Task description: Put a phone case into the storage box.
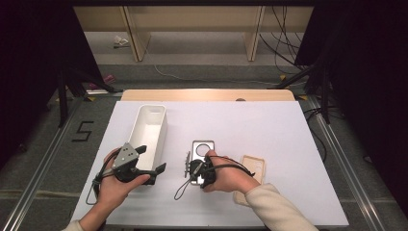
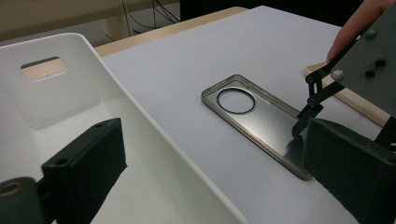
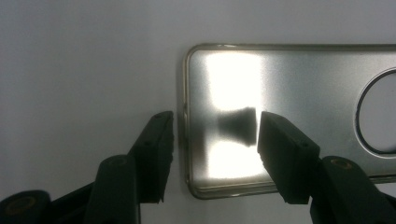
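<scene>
The right gripper was partly open and straddled the near short edge of the silver phone case: one jaw stood on the white table cover just outside the rim, the other over the shiny inner face. The pads did not yet press on the rim, so nothing was held. In the high view the right gripper sat at the near end of the silver phone case, which lay flat near the middle of the white table cover, its round camera cut-out at the far end.

To take the case cleanly, the person would probably do best to keep the outer jaw low against the table, so that its tip caught the thin wall rather than riding over it, and to close slowly and squarely. The polished metal looked slippery, and a skewed pinch could push the case away.

The left gripper rested at the near end of the white bin, its jaws apart across the bin's wall and gripping nothing. From its own view the white bin lay just beside the case, a likely place to drop it. A tan phone case lay at the person's right, partly under the right hand.
</scene>
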A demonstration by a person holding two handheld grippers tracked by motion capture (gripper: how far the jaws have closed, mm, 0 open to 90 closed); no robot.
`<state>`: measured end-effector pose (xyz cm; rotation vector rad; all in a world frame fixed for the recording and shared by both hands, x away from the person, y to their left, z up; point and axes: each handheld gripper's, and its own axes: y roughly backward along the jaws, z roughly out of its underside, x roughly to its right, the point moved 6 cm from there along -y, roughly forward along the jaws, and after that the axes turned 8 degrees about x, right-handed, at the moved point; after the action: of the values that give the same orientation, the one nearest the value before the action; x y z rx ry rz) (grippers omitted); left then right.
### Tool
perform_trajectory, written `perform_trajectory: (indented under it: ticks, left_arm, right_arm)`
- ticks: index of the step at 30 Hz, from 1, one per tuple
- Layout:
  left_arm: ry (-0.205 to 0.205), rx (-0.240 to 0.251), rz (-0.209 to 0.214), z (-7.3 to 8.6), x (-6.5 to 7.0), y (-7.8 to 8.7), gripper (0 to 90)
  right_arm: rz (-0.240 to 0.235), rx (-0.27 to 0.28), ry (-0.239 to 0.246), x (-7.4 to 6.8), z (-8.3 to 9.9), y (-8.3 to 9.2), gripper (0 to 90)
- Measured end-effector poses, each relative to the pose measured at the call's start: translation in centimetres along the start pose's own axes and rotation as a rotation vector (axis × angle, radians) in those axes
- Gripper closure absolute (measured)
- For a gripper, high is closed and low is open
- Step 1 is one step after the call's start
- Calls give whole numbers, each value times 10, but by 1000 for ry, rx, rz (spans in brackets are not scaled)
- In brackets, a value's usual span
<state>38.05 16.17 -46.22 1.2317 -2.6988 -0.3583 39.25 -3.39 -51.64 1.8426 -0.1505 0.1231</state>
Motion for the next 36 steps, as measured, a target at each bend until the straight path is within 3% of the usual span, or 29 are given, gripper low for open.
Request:
perform_trajectory:
  ticks: [15,21,36]
  left_arm:
    - [-2,0,1,0,0,0,55]
    - [-2,1,2,0,0,0,56]
    - [-3,2,4,0,0,0,60]
  right_arm:
    - [-35,-25,2,-2,-3,1,600]
    - [-60,-15,-8,-7,-4,0,710]
    - [-76,-15,-5,-10,-5,0,835]
